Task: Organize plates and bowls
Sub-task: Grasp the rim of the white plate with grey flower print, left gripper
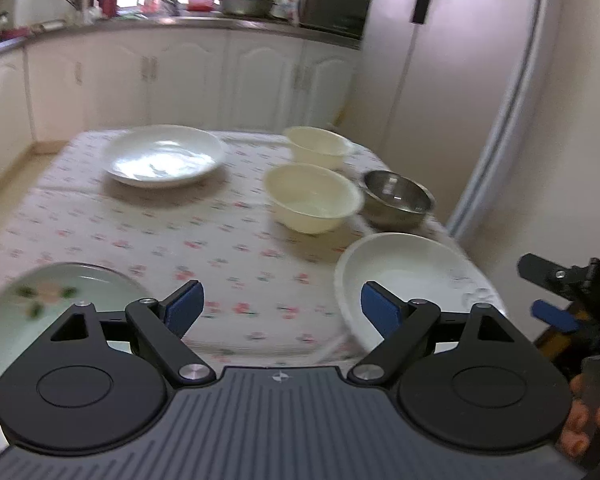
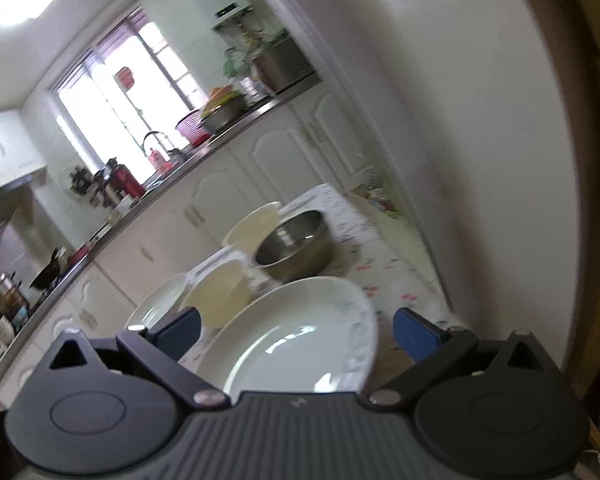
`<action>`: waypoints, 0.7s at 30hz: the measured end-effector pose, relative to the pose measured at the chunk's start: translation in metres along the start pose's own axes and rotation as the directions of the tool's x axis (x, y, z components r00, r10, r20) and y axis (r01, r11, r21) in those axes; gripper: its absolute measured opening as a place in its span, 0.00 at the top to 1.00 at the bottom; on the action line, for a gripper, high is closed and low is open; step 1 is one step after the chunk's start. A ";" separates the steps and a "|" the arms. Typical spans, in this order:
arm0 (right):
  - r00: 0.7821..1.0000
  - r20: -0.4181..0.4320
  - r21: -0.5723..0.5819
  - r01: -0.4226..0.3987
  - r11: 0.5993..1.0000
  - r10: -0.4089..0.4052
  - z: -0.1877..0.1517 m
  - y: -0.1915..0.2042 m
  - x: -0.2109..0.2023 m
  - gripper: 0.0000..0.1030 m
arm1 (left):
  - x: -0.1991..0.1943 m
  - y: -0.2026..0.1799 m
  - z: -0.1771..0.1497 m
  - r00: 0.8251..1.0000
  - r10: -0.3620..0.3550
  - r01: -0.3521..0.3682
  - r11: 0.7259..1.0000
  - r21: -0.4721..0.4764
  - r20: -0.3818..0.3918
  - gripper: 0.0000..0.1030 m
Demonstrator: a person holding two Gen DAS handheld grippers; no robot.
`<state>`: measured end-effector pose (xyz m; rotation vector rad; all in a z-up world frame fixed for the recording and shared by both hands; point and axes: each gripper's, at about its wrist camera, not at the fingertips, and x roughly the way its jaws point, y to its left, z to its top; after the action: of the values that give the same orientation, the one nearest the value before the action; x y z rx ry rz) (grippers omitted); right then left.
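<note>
6 dishes lie apart on the floral tablecloth (image 1: 148, 240): 3 plates, 2 cream bowls (image 1: 314, 196) and 1 steel bowl (image 1: 398, 198), none stacked, so sorting looks barely begun. Both the left gripper (image 1: 282, 306) and the right gripper (image 2: 296, 330) gape wide and empty. The near right white plate (image 2: 296, 344) sits between the right gripper's fingers, so the next move is likely to pinch its rim squarely.

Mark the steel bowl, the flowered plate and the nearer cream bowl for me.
steel bowl (image 1: 398, 196): left wrist view, on its inner floor.
flowered plate (image 1: 40, 300): left wrist view, on the flower print inside it.
nearer cream bowl (image 1: 314, 200): left wrist view, on its inner wall.
</note>
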<state>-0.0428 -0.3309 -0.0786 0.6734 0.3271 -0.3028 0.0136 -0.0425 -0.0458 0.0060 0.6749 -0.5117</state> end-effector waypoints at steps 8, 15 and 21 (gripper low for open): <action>0.999 -0.006 0.119 -0.032 0.992 0.033 0.003 -0.035 0.013 0.15 | 0.041 -0.025 -0.006 0.996 -0.074 0.072 0.997 -0.029 -0.050 0.12; 0.995 -0.017 0.137 -0.092 0.986 0.095 0.006 -0.039 0.024 0.19 | 0.067 -0.036 -0.010 0.991 -0.100 0.097 0.995 -0.033 -0.091 0.30; 0.992 -0.040 0.146 -0.111 0.983 0.118 0.005 -0.042 0.030 0.19 | 0.076 -0.040 -0.014 0.987 -0.110 0.106 0.994 -0.035 -0.117 0.52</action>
<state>-0.0299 -0.3702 -0.1098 0.8391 0.3130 -0.2016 0.0373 -0.1098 -0.0954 -0.0276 0.8021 -0.6093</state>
